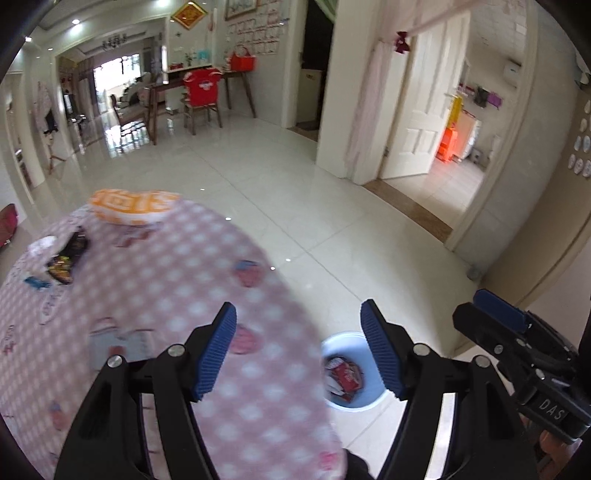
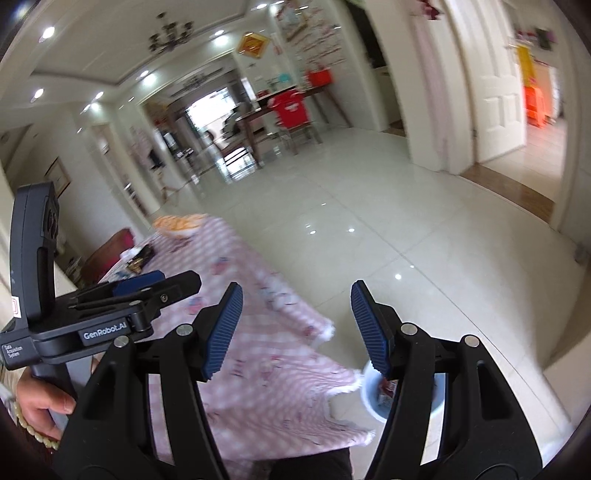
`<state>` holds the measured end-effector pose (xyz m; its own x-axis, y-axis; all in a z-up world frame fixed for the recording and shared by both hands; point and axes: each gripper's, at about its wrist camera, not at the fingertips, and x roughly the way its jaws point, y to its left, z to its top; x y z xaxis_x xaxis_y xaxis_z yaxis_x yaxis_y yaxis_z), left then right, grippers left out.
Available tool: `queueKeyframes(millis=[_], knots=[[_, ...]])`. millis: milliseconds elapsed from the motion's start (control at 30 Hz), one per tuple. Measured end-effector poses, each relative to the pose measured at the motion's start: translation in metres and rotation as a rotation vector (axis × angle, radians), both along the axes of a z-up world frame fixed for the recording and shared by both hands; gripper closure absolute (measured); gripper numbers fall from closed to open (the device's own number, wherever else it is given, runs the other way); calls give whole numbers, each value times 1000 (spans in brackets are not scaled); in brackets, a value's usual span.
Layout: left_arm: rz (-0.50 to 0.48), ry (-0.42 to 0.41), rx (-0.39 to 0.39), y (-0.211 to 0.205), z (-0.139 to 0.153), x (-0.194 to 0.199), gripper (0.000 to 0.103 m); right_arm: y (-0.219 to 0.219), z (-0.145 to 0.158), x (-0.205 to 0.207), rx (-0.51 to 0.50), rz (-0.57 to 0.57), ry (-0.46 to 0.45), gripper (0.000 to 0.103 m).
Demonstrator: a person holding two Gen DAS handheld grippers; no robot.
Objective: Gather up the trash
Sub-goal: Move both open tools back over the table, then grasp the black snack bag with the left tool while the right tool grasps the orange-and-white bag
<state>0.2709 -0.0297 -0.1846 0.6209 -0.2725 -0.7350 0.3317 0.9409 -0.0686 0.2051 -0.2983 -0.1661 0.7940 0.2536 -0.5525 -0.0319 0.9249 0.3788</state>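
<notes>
Left wrist view: one left gripper (image 1: 298, 325), two black fingers with ribbed blue pads (image 1: 218, 350), jaws spread with nothing between them. One table under a pink cloth with pale dots (image 1: 177, 295), blurred. Near its far left edge lies a small cluster of wrappers (image 1: 66, 258): two dark, one white, one blue scrap, exact count uncertain from blur. One orange-and-white bag (image 1: 133, 206) sits at the far edge. One round pale-blue bin (image 1: 349, 369) stands on the floor just beside the table's right edge, holding red-and-white packaging (image 1: 343, 374). The right gripper (image 1: 495, 314) shows at the right edge; its jaws cannot be judged here. Glossy white tile floor (image 1: 295, 192), a dining table with one red-covered chair (image 1: 201, 94) beyond, one white door (image 1: 424, 103) standing ajar. Right wrist view: the right gripper (image 2: 296, 325), same build, jaws spread and empty. The cloth's fringed corner hangs beside the bin (image 2: 373, 391). One hand (image 2: 40, 410) holds the left gripper's handle (image 2: 33, 258) at the left edge. One chandelier (image 2: 170, 33) overhead.
</notes>
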Motion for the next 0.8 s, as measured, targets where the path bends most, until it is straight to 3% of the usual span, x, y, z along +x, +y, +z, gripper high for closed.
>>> queueKeyframes(millis=[133, 433, 567, 733, 800], knots=[[72, -33, 47, 55, 5, 17, 27, 48, 11, 33, -52, 83, -4, 39], [214, -79, 155, 172, 4, 87, 25, 152, 15, 122, -202, 243, -8, 31], [230, -37, 174, 196, -8, 118, 23, 182, 9, 161, -267, 290, -7, 27], [209, 4, 285, 201, -30, 153, 23, 212, -3, 204, -383, 349, -10, 24], [207, 26, 288, 204, -38, 162, 23, 222, -8, 223, -415, 366, -3, 24]])
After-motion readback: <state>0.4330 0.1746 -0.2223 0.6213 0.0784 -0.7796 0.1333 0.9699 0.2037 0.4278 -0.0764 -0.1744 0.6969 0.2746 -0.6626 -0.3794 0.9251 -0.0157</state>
